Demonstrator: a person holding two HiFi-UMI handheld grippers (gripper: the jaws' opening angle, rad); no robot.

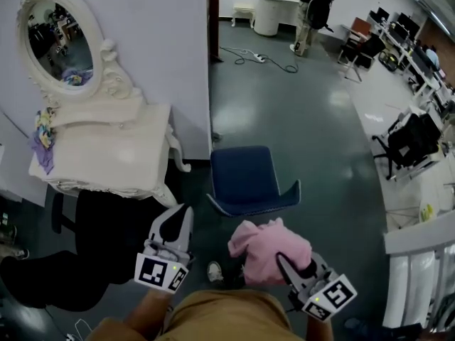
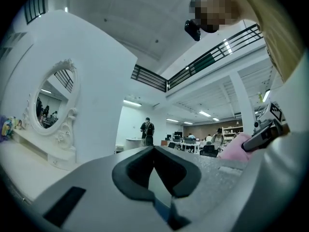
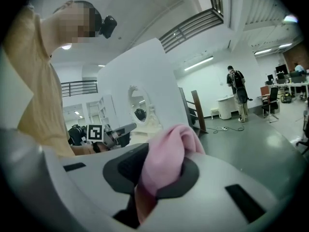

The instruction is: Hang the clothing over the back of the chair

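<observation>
Pink garment (image 1: 266,249) is pinched in right tool (image 1: 283,261), just short of blue chair (image 1: 245,180); left tool (image 1: 179,222) seemingly pressed together, empty.

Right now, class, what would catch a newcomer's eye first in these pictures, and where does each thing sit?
The bunched pink clothing stands out first, low in the head view and clamped in the right gripper. Just beyond it a blue chair stands empty on the dark floor, with a white dressing table and its oval mirror at the upper left. The left gripper holds nothing, its jaws together.
</observation>
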